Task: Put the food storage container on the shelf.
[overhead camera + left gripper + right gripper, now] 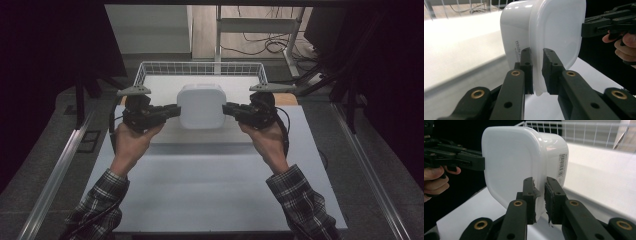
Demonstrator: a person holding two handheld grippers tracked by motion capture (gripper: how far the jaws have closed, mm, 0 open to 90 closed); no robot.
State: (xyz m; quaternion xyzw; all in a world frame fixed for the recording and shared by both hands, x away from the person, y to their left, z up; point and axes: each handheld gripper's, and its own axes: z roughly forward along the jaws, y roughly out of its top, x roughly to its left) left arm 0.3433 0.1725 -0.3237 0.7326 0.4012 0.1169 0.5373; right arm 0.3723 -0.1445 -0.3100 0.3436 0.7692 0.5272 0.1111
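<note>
Two-handed carry: left gripper [172, 111] and right gripper [229, 109] each pinch the white container's [201, 106] rim between them; next, probably matched travel toward the wire basket [200, 67] beyond.

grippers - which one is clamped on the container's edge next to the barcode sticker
The right gripper: the barcode sticker sits on the container wall just above it. The left gripper clamps the opposite edge, beside printed lettering.

White plastic tub [201, 106] held up between left tongs [172, 111] and right tongs [229, 109], over white table [210, 185], wire basket [200, 67] behind.
</note>
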